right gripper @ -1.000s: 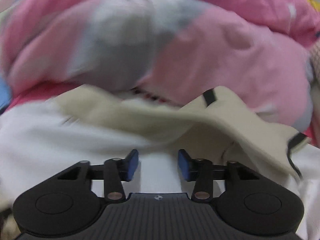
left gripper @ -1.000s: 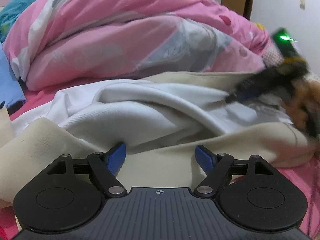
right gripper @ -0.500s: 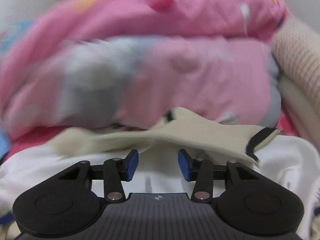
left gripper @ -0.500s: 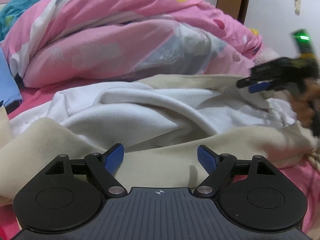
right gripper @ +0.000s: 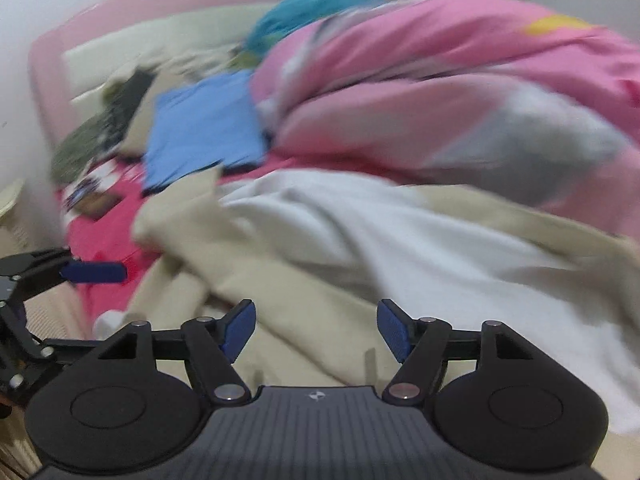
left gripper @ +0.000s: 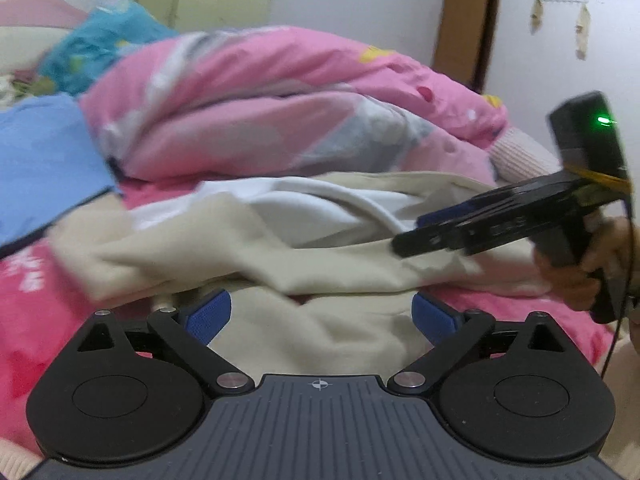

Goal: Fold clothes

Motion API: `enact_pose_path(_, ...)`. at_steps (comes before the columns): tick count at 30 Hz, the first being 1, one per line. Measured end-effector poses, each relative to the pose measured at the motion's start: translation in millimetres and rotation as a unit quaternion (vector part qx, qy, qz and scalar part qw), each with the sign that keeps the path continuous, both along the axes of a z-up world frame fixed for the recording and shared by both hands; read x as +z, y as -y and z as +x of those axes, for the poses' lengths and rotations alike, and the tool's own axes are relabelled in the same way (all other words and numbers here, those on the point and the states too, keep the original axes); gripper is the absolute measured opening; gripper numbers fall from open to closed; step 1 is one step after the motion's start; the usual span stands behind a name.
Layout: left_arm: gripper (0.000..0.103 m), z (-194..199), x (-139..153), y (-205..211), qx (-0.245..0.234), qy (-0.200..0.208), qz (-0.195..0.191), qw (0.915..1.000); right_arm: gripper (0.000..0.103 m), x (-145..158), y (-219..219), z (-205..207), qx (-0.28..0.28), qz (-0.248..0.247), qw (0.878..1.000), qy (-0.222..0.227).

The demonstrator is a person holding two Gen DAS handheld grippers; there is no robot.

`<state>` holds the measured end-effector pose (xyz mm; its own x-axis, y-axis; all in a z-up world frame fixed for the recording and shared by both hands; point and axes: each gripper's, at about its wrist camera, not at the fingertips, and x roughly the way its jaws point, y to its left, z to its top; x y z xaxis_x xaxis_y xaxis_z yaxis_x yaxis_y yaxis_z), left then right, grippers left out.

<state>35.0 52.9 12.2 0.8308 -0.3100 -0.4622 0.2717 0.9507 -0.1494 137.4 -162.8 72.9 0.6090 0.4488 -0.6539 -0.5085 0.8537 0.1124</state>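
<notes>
Left of the pink duvet (left gripper: 280,112): a folded blue garment (right gripper: 204,124), now in sight, since both views have tipped up and swung left over the last second. Just in front of the pink duvet: the beige-and-white garment (left gripper: 304,248), still heaped and crumpled on the bed, no fold made; likely a repositioning before a fresh grab. Left gripper (left gripper: 320,314) low over the near beige edge, blue pads wide apart, nothing between them. Right gripper (right gripper: 316,328) also unclenched and empty, above beige cloth. Further right of the duvet in the left view: right hand (left gripper: 588,272) around its handle, tool now levelled and aimed leftward across the garment's far side.
</notes>
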Motion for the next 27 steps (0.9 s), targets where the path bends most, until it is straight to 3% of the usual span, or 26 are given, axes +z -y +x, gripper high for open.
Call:
enact_pose_path(6, 0.093, 5, -14, -30, 0.072, -0.013, 0.012, 0.9972, 0.071, -9, -59, 31, 0.046, 0.012, 0.999, 0.008)
enact_pose_path(8, 0.078, 10, -19, -45, 0.091, -0.028, 0.001, 0.9955, 0.075, -10, -75, 39, 0.062, 0.012, 0.998, 0.023)
enact_pose_path(12, 0.062, 18, -31, -73, 0.124, -0.065, -0.028, 0.9897, 0.075, -15, -100, 50, 0.088, -0.007, 0.995, 0.036)
enact_pose_path(16, 0.061, 25, -43, -98, 0.133, -0.093, -0.091, 0.9826, 0.08, -19, -106, 50, 0.097, -0.007, 0.994, 0.039)
enact_pose_path(19, 0.063, 25, -49, -107, 0.124, -0.092, -0.133, 0.979, 0.081, -14, -114, 46, 0.106, -0.014, 0.992, 0.064)
enact_pose_path(24, 0.068, 27, -54, -110, 0.117, -0.084, -0.155, 0.9774, 0.084, -3, -142, 40, 0.143, -0.029, 0.984, 0.105)
enact_pose_path(27, 0.068, 27, -56, -111, 0.118, -0.079, -0.153, 0.9779, 0.086, -7, -178, 48, 0.163, -0.06, 0.979, 0.104)
